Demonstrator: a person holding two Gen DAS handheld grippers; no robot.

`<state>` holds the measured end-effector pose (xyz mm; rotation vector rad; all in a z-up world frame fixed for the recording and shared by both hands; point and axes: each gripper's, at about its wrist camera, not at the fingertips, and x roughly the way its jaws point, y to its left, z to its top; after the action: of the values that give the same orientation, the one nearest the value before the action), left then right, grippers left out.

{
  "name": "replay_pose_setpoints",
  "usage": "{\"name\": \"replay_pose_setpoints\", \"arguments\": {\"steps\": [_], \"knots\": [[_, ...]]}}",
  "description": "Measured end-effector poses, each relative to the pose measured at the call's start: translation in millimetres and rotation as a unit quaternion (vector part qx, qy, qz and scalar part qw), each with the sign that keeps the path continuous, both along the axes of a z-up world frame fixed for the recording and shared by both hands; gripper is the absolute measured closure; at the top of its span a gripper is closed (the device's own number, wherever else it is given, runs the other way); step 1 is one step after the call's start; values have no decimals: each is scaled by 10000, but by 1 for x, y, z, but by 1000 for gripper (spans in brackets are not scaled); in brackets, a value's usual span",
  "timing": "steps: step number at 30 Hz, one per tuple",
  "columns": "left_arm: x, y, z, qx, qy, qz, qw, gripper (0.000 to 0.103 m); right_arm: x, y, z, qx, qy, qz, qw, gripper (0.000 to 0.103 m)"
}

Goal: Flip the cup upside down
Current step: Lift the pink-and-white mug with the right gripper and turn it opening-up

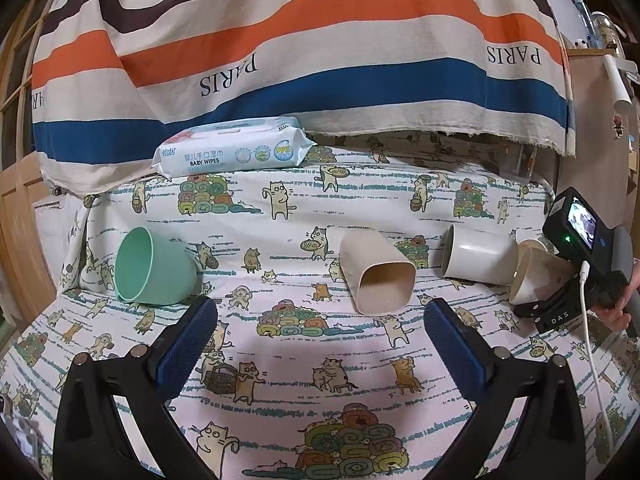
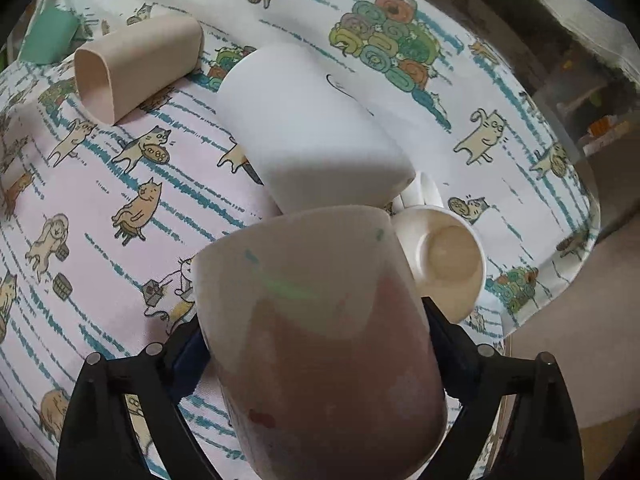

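Note:
My right gripper is shut on a cream cup, held tilted above the table; it also shows in the left wrist view at the far right. A white cup lies on its side just beyond it, also in the left wrist view. A small cream cup lies on its side to the right. A beige square cup and a green cup lie on their sides. My left gripper is open and empty, low over the cloth.
A cat-print cloth covers the table. A pack of baby wipes lies at the back under a striped hanging cloth. The table's right edge drops off close to the small cup.

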<state>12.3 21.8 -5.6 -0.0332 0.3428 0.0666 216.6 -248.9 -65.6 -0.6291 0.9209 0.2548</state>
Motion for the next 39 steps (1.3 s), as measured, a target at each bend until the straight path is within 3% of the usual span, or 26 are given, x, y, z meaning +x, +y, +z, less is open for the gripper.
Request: {"name": "replay_pose_setpoints", "arguments": {"steps": [4,10,14,17,25,30,39], "knots": [[0,-1,0,16,-16,-8,10000,0,-2,3,7,369,164,-375,9985,10],[-3,-4,1,111,-85,-34,9999,0,-25,18,22,850,119,-493,9951,12],[-5,-8,2,214,-139,-49,9997,0,-36,27,29,870,15,-1578,9836,14],[-8,-11,2,312,-210,-57,9993,0,-45,32,33,1298,213,-1805,9747,14],[-8,-9,3,344,-214,5,9992,0,-68,44,39,2360,1122,-1803,9483,17],[-10,-12,3,428,-263,5,9987,0,-82,63,39,2169,1086,-1553,9576,17],[-13,-15,4,544,-336,0,9980,0,-99,58,52,2415,854,-1178,9594,17]]}}
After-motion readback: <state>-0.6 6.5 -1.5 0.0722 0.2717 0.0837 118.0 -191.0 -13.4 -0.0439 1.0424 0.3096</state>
